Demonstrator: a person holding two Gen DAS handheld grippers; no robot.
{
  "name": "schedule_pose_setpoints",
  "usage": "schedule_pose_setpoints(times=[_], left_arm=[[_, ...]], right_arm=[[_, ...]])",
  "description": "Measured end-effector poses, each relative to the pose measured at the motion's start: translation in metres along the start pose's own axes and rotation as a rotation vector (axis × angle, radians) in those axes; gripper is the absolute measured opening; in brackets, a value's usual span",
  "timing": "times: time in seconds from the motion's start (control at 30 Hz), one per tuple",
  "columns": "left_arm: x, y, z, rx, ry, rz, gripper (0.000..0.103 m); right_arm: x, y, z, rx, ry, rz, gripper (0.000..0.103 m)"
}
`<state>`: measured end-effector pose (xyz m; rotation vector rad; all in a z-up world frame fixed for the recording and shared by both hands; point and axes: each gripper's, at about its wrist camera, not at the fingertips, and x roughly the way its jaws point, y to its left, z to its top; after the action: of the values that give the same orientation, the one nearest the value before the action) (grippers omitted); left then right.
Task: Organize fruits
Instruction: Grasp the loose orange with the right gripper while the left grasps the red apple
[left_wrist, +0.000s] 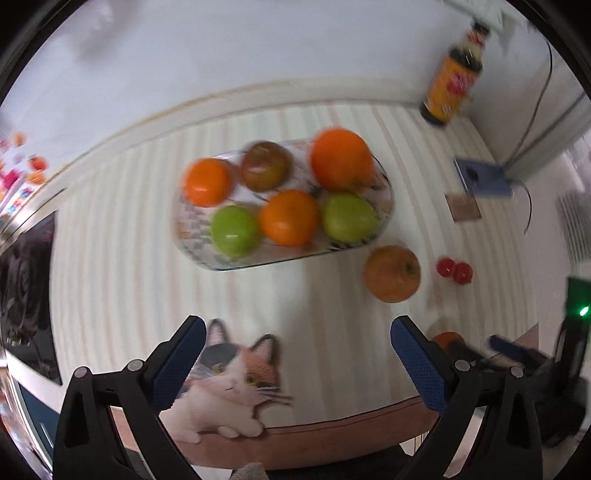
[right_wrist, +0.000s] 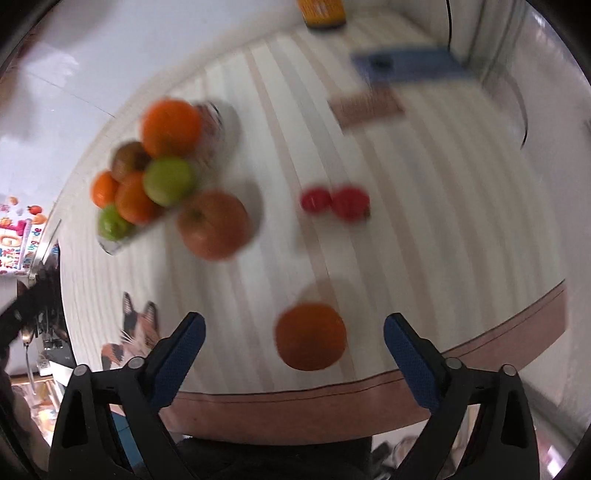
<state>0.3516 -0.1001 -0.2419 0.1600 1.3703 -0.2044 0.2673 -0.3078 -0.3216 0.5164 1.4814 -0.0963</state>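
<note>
On the striped tablecloth (left_wrist: 110, 258), the glass tray (left_wrist: 386, 206) holds six fruits: three oranges, two green apples, one dark apple. Right of the tray lie a loose apple (left_wrist: 392, 274) and two small red fruits (left_wrist: 454, 270). Nearer the table edge than the tray, a loose orange (right_wrist: 311, 336) lies between the wide-open right gripper (right_wrist: 294, 338) fingers, untouched. The left gripper (left_wrist: 298, 339) is wide open and empty.

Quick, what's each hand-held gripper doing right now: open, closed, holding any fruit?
Left hand-held gripper: open, holding nothing, over the cat picture.
Right hand-held gripper: open, holding nothing; a small orange lies on the table between its fingers, untouched.
</note>
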Motion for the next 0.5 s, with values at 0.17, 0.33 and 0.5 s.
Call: schedule_pose_setpoints(times=[0.17, 0.33, 0.5], left_arm=[[0.041, -0.047, 0.025, 0.161, 0.096, -0.005, 0.103], [0.076, -0.087, 0.04, 0.32, 0.146, 0.033, 0.103], [0.109, -0.116, 0.046, 0.418, 0.226, 0.001, 0.102]], right_arm=[[0.033, -0.011, -0.006, 0.016, 0.051, 0.021, 0.066], [0.036, -0.019, -0.007, 0.017, 0.048, 0.043, 0.059], [0.034, -0.021, -0.005, 0.025, 0.044, 0.055, 0.059]])
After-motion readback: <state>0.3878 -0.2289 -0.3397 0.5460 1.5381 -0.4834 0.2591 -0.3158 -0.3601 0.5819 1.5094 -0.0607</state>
